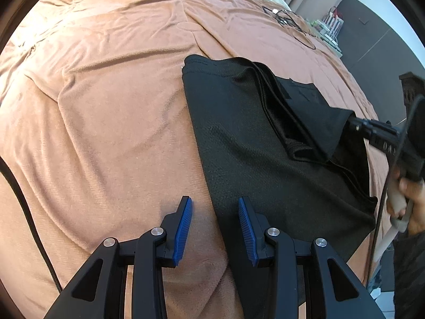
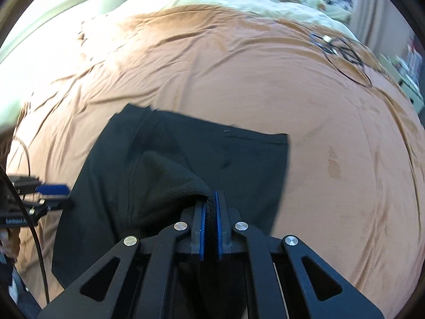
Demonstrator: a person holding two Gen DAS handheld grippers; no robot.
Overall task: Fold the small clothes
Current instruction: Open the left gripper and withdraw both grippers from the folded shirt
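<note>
Already partly folded, black garment (image 1: 239, 138) spread on the orange-brown bed cover (image 1: 106, 106), right of the bed's middle in the left wrist view. Mesh-textured top layer, with a doubled-over flap and stitched hems showing along its right side.

Left gripper (image 1: 214, 228) low over the near edge of the cloth, jaws wide apart and holding nothing. Left blue pad (image 1: 183, 231) over bare bed cover, just beside the garment's left edge; right blue pad (image 1: 247, 231) over the black fabric itself, so that edge runs up between the two jaws. Contact with the cloth not clear.

Right gripper (image 2: 210, 223) with jaws narrow, pinched on a bunched fold of the black garment (image 2: 170, 164), a strip of dark fabric squeezed between the blue pads. Pinched fold raised in a hump above the rest of the cloth, which lies flat on the bed cover (image 2: 292, 93) ahead and to both sides of the jaws. From the left wrist view, same gripper (image 1: 353, 125) at the garment's right side, gripping the lifted flap.

Tangle of thin black cable (image 1: 289, 21) far off near the bed's distant corner, well apart from the garment.
</note>
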